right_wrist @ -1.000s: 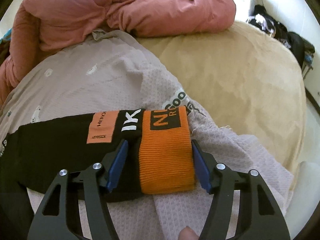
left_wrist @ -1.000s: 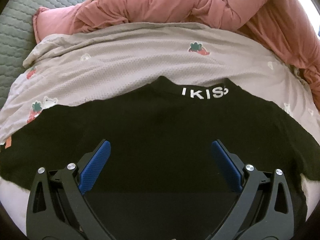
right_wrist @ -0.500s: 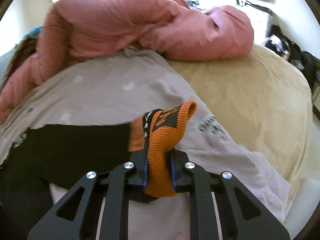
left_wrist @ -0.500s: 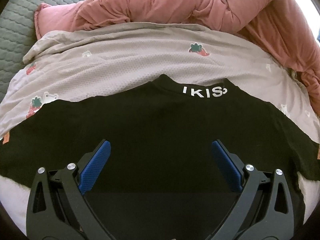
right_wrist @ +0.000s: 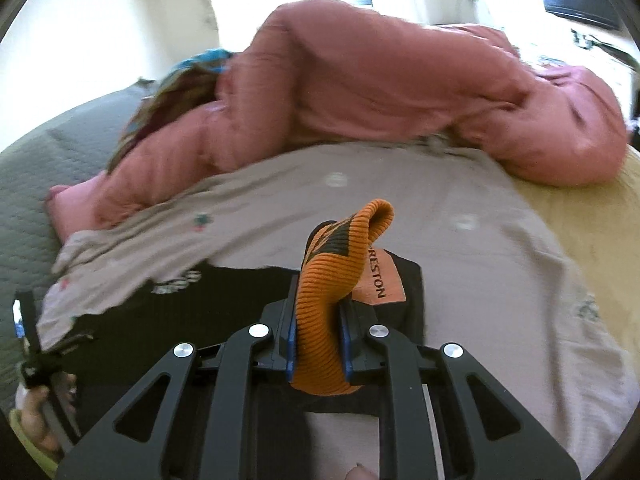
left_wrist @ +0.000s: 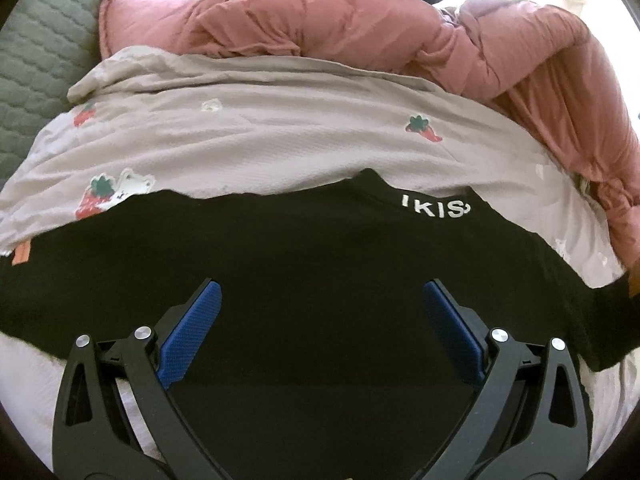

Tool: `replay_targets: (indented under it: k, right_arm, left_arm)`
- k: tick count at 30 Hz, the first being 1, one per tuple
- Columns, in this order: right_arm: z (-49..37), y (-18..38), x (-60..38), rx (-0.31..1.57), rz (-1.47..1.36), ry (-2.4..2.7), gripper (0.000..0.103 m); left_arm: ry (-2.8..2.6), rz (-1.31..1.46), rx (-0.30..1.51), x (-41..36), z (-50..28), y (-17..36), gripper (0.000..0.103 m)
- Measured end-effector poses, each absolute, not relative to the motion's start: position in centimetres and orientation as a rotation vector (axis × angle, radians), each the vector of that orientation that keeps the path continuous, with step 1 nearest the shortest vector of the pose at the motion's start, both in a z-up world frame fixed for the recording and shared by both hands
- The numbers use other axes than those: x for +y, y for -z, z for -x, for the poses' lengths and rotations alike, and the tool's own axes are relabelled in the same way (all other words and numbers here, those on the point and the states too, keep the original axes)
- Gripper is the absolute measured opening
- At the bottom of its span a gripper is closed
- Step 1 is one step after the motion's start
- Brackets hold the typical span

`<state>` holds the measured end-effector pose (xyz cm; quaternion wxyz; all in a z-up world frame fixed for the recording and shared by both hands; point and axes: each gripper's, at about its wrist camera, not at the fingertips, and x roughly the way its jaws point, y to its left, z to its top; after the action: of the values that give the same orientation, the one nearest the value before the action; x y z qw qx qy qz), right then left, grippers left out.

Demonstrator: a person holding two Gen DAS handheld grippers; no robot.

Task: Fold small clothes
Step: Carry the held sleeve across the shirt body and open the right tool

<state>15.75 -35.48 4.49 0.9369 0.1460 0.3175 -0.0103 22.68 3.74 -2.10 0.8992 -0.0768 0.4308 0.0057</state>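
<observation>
A black shirt with white collar lettering lies spread on a beige strawberry-print blanket. My left gripper is open, its blue fingers wide apart just above the middle of the shirt. In the right wrist view my right gripper is shut on the shirt's orange ribbed cuff, lifted above the black sleeve, which carries an orange patch. The left gripper shows at the far left of the right wrist view, held by a hand.
A bulky pink duvet lies bunched behind the blanket, also in the right wrist view. A grey quilted cover is at the left. A tan sheet lies to the right.
My right gripper closed on the orange cuff, lifted it and swung left over the shirt. My left gripper stayed open over the shirt with only a slight shift.
</observation>
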Motion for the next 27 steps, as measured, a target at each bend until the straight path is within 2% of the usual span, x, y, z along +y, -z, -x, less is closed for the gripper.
replay_targets:
  k: [10, 27]
  right_arm:
    - [-19.9, -5.4, -26.2, 0.678, -0.263, -0.195, 0.015]
    - [-22.8, -1.7, -15.0, 0.814, -0.248, -0.399, 0.017]
  left_arm:
    - [-0.009, 0.166, 0.917, 5.4, -22.5, 2.1, 0.095]
    - [0.030, 0.387, 0.951, 9.8, -22.8, 2.9, 0.094]
